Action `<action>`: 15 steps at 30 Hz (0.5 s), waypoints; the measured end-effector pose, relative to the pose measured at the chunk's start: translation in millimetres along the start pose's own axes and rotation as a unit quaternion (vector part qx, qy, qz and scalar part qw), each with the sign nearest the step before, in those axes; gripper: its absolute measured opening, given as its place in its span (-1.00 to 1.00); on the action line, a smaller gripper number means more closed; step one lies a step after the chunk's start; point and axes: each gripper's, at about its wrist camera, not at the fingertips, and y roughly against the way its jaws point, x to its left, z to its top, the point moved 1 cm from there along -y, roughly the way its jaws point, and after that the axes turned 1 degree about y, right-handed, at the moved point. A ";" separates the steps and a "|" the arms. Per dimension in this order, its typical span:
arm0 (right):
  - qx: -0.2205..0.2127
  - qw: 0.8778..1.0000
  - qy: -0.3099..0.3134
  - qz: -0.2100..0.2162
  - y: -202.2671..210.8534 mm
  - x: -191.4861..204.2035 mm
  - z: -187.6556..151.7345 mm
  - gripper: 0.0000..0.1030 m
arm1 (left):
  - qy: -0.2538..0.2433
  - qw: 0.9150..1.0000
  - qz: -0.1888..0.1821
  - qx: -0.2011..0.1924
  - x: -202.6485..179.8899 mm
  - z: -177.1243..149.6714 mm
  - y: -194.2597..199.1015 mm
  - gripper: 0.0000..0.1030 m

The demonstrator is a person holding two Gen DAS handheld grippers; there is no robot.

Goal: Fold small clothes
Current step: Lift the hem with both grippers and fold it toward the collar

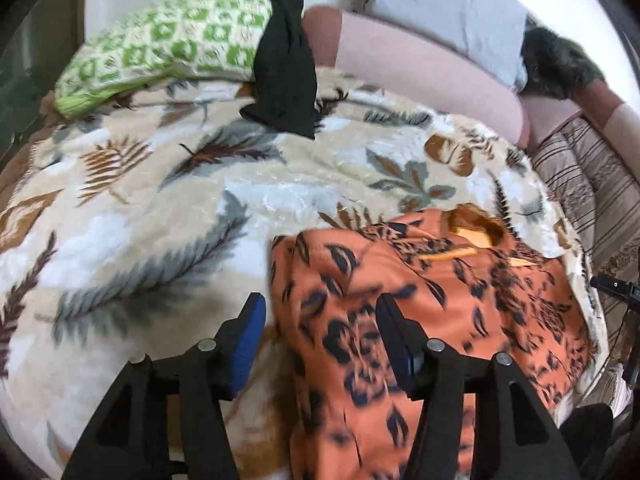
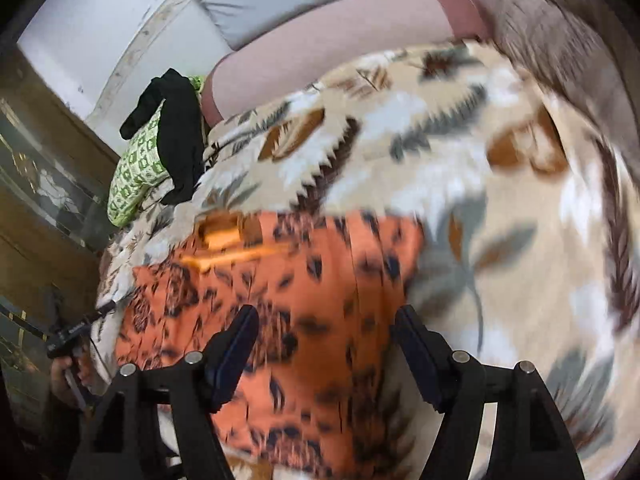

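Blanket (image 1: pixel 168 208): cream, printed with grey and brown leaves, fills the middle of both views
Pink bolster (image 1: pixel 424 68): upper right of the left wrist view, along the blanket's far edge
Grey pillow (image 1: pixel 448 4): top of the frame, behind the bolster
Orange garment (image 1: pixel 400 312): orange with dark leaf print, lying on the blanket at lower right of the left wrist view and lower centre of the right wrist view (image 2: pixel 288 304); its neck opening is towards the top of the frame
Green patterned cushion (image 1: pixel 168 44): upper left
Black cloth (image 1: pixel 284 60): draped over the cushion's right end, its tip on the blanket
Left gripper (image 1: pixel 320 344): jaws apart, nothing pinched, the garment's left edge below the gap
Right gripper (image 2: pixel 326 344): jaws wide, empty, above the garment
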 end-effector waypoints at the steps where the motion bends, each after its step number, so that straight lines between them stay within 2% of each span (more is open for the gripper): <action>1: 0.007 1.000 0.009 -0.009 -10.0 4.6 7.1 0.43 | -0.002 1.000 -0.007 0.007 -2.0 3.7 -8.8 0.12; 3: 0.035 0.999 0.025 -0.023 -39.7 7.9 18.6 0.43 | -0.012 1.000 -0.013 0.013 -5.6 11.8 -25.4 0.12; 5: 0.055 0.998 0.026 -0.031 -62.4 4.9 19.5 0.43 | -0.020 1.000 -0.001 0.023 -4.1 15.9 -39.3 0.12; 8: 0.050 0.998 0.019 -0.019 -72.2 7.1 16.1 0.42 | -0.029 0.999 -0.001 0.022 -3.8 16.5 -43.0 0.07; 10: 0.049 0.999 0.017 -0.017 -71.9 4.2 14.1 0.32 | -0.039 0.999 0.001 0.022 -4.6 18.0 -45.3 -0.36; 12: 0.050 0.999 0.013 -0.012 -71.7 0.9 17.0 0.31 | -0.051 0.998 0.011 0.026 -6.5 18.2 -52.2 -0.72; 15: 0.049 0.999 0.006 -0.016 -73.2 -3.0 20.2 0.31 | -0.045 0.999 0.009 0.027 -3.8 16.8 -53.9 -0.76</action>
